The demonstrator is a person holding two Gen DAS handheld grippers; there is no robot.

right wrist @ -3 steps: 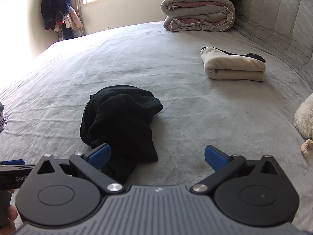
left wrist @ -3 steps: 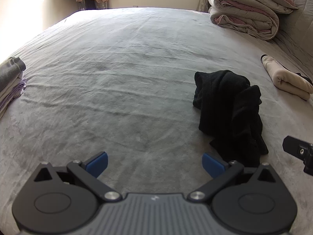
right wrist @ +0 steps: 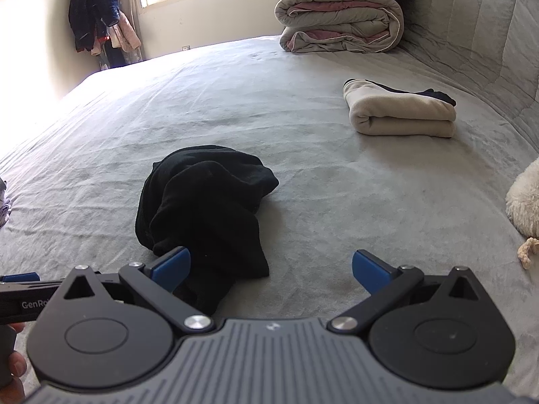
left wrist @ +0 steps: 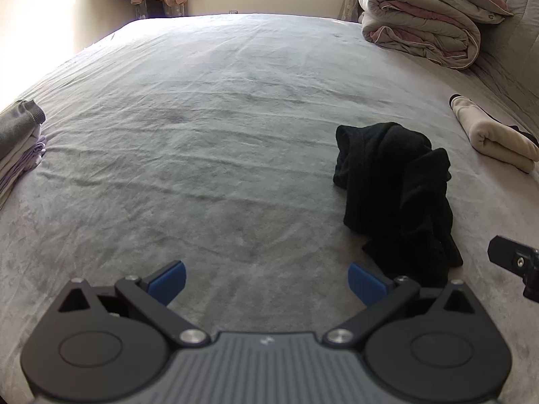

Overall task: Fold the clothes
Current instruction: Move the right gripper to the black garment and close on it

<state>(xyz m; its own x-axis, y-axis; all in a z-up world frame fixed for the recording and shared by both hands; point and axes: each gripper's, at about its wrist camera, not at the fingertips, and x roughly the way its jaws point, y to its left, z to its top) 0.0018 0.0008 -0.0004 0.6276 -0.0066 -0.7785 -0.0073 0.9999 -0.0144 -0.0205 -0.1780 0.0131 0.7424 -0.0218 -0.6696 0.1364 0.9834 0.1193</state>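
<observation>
Barely a flicker separated this instant from the one a tenth of a second before: the black garment (right wrist: 202,215) lay in the same crumpled heap on the grey bed (left wrist: 202,134), and both views held almost steady. The left tongs (left wrist: 266,279) hung wide open with nothing between the blue pads, the heap off to their right and a little farther out. The right tongs (right wrist: 271,269) were spread just as wide and empty too, their left pad hovering right at the near tail of the black cloth. Far right, a cream garment (right wrist: 401,114) sat neatly folded, and a folded stack (left wrist: 18,141) waited at the left edge. So nothing had been gripped, and the black piece was plainly still unfolded; I'd guess its near edge was the one within reach.
</observation>
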